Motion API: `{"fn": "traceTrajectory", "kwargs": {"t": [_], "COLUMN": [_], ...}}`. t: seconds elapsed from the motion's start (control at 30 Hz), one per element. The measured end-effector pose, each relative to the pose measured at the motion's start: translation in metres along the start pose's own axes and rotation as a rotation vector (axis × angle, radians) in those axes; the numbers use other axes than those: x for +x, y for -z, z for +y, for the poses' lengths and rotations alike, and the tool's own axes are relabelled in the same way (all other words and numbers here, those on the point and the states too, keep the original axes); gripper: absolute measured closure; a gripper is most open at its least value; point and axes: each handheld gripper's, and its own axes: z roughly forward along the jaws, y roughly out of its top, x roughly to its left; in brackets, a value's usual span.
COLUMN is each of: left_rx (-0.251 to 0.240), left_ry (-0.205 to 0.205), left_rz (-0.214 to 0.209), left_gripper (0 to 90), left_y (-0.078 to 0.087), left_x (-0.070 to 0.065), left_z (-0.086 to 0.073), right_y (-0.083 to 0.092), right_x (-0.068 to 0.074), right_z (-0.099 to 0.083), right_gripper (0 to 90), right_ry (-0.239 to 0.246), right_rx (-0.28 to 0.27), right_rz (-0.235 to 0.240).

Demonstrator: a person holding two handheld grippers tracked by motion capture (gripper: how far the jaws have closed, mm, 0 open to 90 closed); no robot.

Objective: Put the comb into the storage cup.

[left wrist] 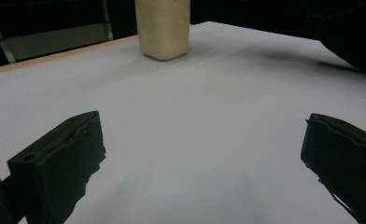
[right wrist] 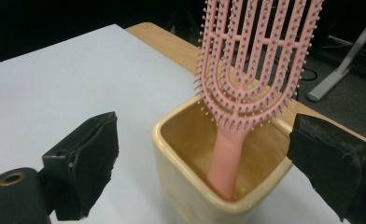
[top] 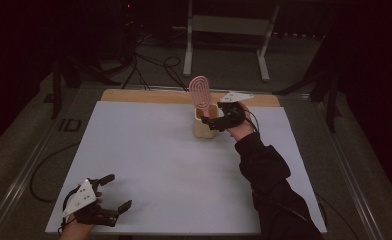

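Note:
A pink vented hairbrush stands handle-down in a cream square cup at the back middle of the white table. My right gripper is open, its jaws on either side of the cup, touching neither brush nor cup as far as I can see. My left gripper rests open near the front left corner, nothing between its jaws. The left gripper view has the cup far ahead.
A wooden strip runs along the table's back edge. Behind it stand a white metal frame and cables on the floor. Dark stands flank the table on both sides.

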Motion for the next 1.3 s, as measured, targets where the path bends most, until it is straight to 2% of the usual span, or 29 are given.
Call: {"fn": "traceTrajectory", "kwargs": {"t": [0.2, 0.33, 0.57, 0.8, 1.3], "left_rx": [0.001, 0.008, 0.005, 0.006, 0.002], "left_ry": [-0.001, -0.003, -0.002, -0.002, -0.004], "left_rz": [0.003, 0.004, 0.006, 0.005, 0.003], "left_gripper": [0.0, 0.0, 0.0, 0.0, 0.0], "left_y": [0.000, 0.000, 0.000, 0.000, 0.001], "left_x": [0.000, 0.000, 0.000, 0.000, 0.000], "left_z": [0.000, 0.000, 0.000, 0.000, 0.001], "right_y": [0.010, 0.018, 0.034, 0.042, 0.053], "right_x": [0.001, -0.001, -0.003, 0.000, 0.014], "right_z": [-0.006, -0.011, -0.021, -0.039, -0.081], "right_gripper": [8.5, 8.5, 8.5, 8.4, 8.5], "right_ry": [-0.003, -0.021, -0.022, -0.012, -0.053], "right_rx": [0.003, -0.004, -0.003, 0.014, 0.041], "right_rz": [0.004, 0.015, -0.002, 0.012, 0.070]}}
